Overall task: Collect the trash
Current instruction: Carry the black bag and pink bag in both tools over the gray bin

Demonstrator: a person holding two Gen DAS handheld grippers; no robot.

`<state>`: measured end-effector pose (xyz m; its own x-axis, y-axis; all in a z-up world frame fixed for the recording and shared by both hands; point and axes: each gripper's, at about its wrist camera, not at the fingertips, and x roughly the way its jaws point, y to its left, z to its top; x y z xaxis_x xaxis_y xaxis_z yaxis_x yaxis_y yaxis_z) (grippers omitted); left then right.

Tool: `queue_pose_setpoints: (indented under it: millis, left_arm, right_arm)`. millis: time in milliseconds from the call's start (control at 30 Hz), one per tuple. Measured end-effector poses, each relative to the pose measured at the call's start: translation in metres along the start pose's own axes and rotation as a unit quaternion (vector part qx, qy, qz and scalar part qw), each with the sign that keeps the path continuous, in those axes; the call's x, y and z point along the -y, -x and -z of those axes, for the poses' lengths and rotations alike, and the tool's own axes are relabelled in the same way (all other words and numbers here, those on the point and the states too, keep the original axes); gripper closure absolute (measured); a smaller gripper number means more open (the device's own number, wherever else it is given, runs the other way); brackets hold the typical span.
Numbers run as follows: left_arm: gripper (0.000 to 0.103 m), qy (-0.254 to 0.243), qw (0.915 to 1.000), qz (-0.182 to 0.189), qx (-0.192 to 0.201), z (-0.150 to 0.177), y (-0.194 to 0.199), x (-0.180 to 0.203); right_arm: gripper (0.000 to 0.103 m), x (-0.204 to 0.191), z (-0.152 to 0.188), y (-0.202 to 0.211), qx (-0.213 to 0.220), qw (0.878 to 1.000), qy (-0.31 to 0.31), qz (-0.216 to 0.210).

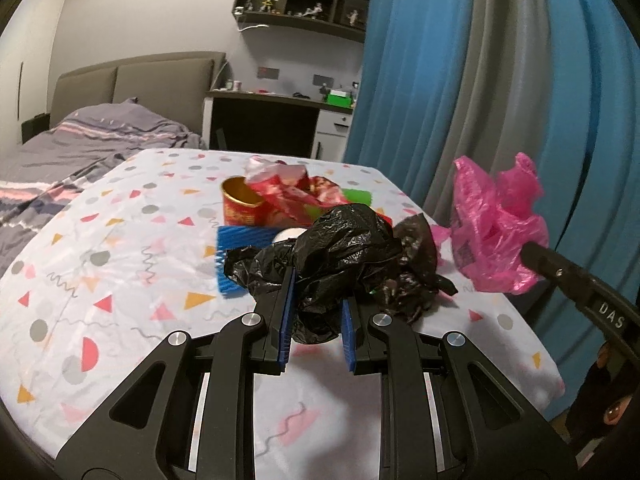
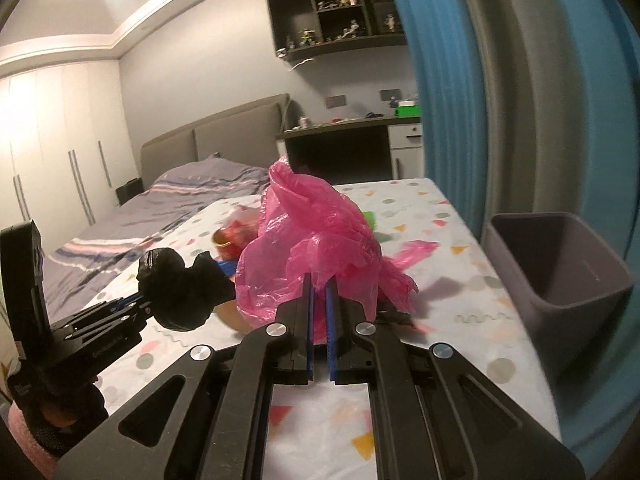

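At centre frame, the left gripper has its fingers clamped on a crumpled black plastic bag above the patterned tabletop. The right gripper, fingers nearly closed, pinches a crumpled pink plastic bag; a grey plastic bin stands at right.

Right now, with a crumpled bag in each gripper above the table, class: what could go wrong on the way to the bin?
1. The pink bag billows wide beyond the right gripper; a loose tail might snag or miss the grey bin.
2. The left gripper pinches only part of the black bag, which may slip out.
3. The black bag hangs close over the red can and wrappers, so it could drag them off the table.
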<state>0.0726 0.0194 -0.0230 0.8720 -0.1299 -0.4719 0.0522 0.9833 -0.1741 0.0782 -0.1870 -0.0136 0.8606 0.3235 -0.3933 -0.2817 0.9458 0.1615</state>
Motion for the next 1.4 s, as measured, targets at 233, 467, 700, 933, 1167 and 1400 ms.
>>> queue_pose_setpoints:
  millis: [233,467,700,933,1167,1400]
  left_arm:
    - [0.084,-0.022,0.9995,0.022,0.004,-0.01,-0.011,0.031]
    - [0.084,-0.05,0.9969,0.057,0.018,-0.029,-0.026,0.08]
    - [0.084,-0.076,0.9905,0.107,0.04,-0.051,-0.052,0.148]
    - [0.084,-0.085,0.9844,0.147,0.045,-0.066,-0.092,0.205]
    - [0.084,-0.107,0.9816,0.154,0.037,-0.063,-0.127,0.241]
    - [0.084,-0.106,0.9803,0.166,0.013,-0.058,-0.157,0.257]
  right_arm:
    - [0.097,0.029,-0.002,0.01,0.018,0.999,-0.014,0.032]
    - [0.097,0.063,-0.012,0.022,0.046,0.995,-0.024,0.087]
    - [0.097,0.114,-0.026,0.035,0.073,0.985,-0.045,0.152]
    - [0.097,0.163,-0.037,0.035,0.09,0.972,-0.056,0.209]
    - [0.097,0.194,-0.038,0.031,0.096,0.966,-0.067,0.231]
    - [0.097,0.208,-0.035,0.02,0.09,0.963,-0.074,0.242]
